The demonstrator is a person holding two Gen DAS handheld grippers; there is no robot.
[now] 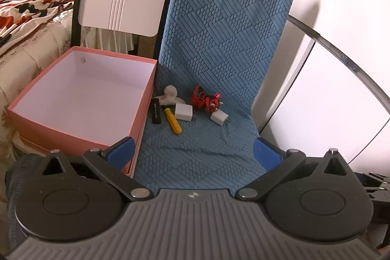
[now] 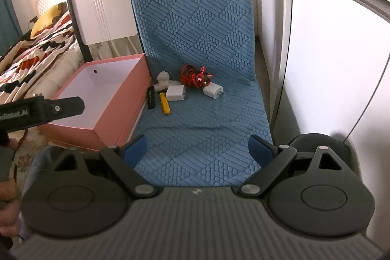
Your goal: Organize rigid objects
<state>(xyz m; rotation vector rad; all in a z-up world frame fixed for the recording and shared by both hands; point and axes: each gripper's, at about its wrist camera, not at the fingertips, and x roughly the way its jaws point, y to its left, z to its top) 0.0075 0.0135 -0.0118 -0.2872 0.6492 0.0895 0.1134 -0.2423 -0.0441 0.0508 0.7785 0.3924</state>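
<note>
We hold both grippers back from a blue quilted chair (image 1: 219, 40), and neither touches anything. The left gripper (image 1: 195, 152) has its jaws spread wide and empty; the right gripper (image 2: 198, 150) is likewise wide apart and empty. On the seat, toward the backrest, lies a small cluster: a black stick (image 1: 156, 110) nearest the pink box (image 1: 73, 135), a yellow tool (image 1: 173, 124) just right of it, a white cube charger (image 1: 184, 111), a second white charger (image 1: 219, 119) with prongs farther right, a red tangled cable (image 1: 206, 98) behind them, and a fuzzy white clip (image 1: 169, 94) at the far left. The open pink box stands left of the seat, its white inside bare. A patterned bed (image 1: 29, 4) lies far left.
</note>
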